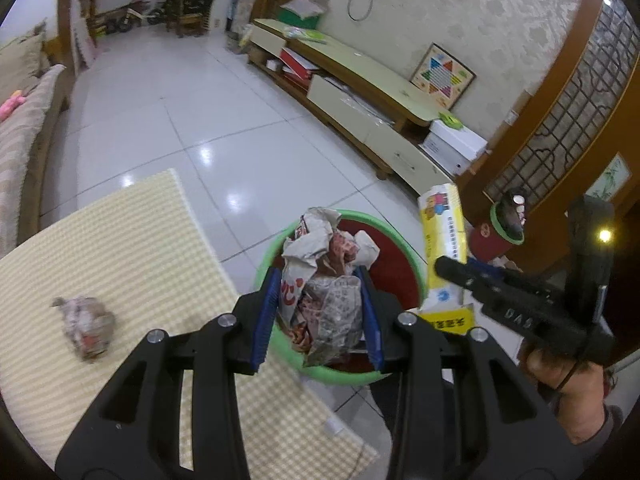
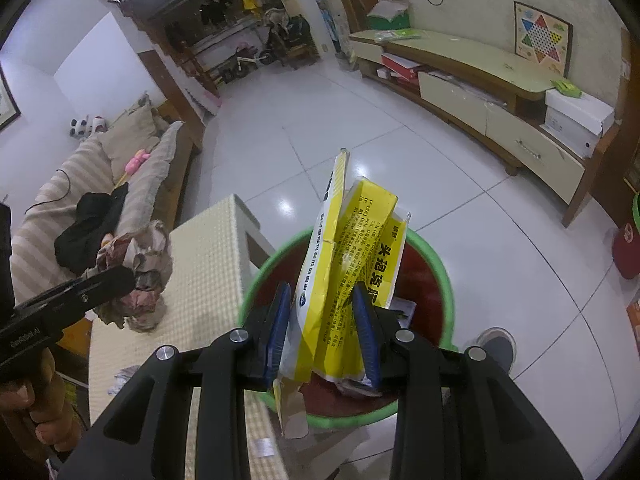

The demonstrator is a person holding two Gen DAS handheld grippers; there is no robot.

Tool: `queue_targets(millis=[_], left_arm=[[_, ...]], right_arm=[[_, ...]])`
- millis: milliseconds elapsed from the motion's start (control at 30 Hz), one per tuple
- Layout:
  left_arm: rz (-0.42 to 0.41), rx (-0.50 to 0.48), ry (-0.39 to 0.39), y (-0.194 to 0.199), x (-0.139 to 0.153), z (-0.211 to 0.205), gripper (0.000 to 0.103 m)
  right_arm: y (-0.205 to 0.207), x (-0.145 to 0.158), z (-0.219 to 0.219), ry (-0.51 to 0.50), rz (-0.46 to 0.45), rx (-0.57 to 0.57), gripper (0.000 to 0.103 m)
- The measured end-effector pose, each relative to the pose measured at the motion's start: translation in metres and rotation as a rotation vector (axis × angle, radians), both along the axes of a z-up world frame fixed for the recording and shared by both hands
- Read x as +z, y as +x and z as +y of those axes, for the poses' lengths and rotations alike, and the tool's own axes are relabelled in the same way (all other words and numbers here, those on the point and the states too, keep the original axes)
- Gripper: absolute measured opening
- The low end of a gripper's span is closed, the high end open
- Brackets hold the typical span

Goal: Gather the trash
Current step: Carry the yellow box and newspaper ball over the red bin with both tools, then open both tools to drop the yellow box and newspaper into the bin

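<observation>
My left gripper (image 1: 318,304) is shut on a crumpled printed paper wad (image 1: 324,276), held above the green-rimmed red trash bin (image 1: 396,276). My right gripper (image 2: 324,320) is shut on a flattened yellow and white carton (image 2: 348,248), also over the bin (image 2: 444,276), which holds a few scraps at its bottom. The left wrist view shows the right gripper (image 1: 452,268) with the carton (image 1: 444,232) at the right. In the right wrist view the left gripper (image 2: 116,280) with its paper wad (image 2: 140,272) sits at the left. Another crumpled wad (image 1: 86,326) lies on the checked table (image 1: 132,248).
The bin stands on white floor tiles beside the table corner (image 2: 224,248). A long low TV cabinet (image 1: 360,80) runs along the far wall, with a white box (image 1: 452,144) at its end. A sofa (image 2: 112,168) is at the left. A small red pot (image 1: 496,236) stands near the door.
</observation>
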State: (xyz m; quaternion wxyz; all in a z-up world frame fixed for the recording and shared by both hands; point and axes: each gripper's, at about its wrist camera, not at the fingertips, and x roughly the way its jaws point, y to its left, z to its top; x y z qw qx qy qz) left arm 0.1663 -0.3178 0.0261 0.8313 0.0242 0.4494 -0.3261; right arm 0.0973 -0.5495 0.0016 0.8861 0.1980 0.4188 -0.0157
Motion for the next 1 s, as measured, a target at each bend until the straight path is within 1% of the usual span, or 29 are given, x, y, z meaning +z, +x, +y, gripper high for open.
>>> queue_targets(millis=[167,333,433,500,567,667,700,733,800,900,933,1000], left_arm=[[0.016,-0.042,0.005,0.001,-0.009,-0.027,0.037],[0.031,-0.054,0.016,0.008,-0.018,-0.038,0.039],[0.043,-0.056,0.024,0.011,-0.023,-0.041,0.041],[0.051,-0.049,0.027,0.013,-0.025,-0.041,0.049],[0.058,-0.032,0.026,0.015,-0.026,-0.043,0.071],[0.066,-0.016,0.008,0.018,-0.025,-0.038,0.086],[0.067,-0.012,0.004,0.019,-0.024,-0.036,0.089],[0.068,-0.007,0.002,0.019,-0.023,-0.034,0.092],[0.068,0.002,-0.004,0.019,-0.021,-0.028,0.095],[0.066,0.032,-0.01,0.02,-0.017,-0.014,0.097],[0.059,0.042,-0.008,0.019,-0.015,-0.008,0.097],[0.038,0.061,0.0,0.017,-0.009,0.003,0.097]], right_arm=[[0.005,-0.014,-0.006,0.0,0.015,0.021,0.031],[0.008,-0.026,-0.008,-0.011,0.026,0.025,0.032],[0.011,-0.033,-0.011,0.0,0.036,0.025,0.033],[0.014,-0.035,-0.01,0.001,0.042,0.031,0.036],[0.016,-0.035,-0.01,-0.01,0.046,0.024,0.04],[0.017,-0.036,-0.009,-0.015,0.045,0.023,0.057],[0.017,-0.035,-0.006,-0.026,0.041,0.024,0.071],[0.016,-0.036,-0.005,-0.034,0.041,0.023,0.078],[0.015,-0.035,0.0,-0.043,0.037,0.028,0.079],[0.015,-0.033,0.006,-0.058,0.035,0.039,0.086],[0.015,-0.031,0.011,-0.062,0.031,0.044,0.088],[0.014,-0.025,0.02,-0.07,0.023,0.056,0.09]])
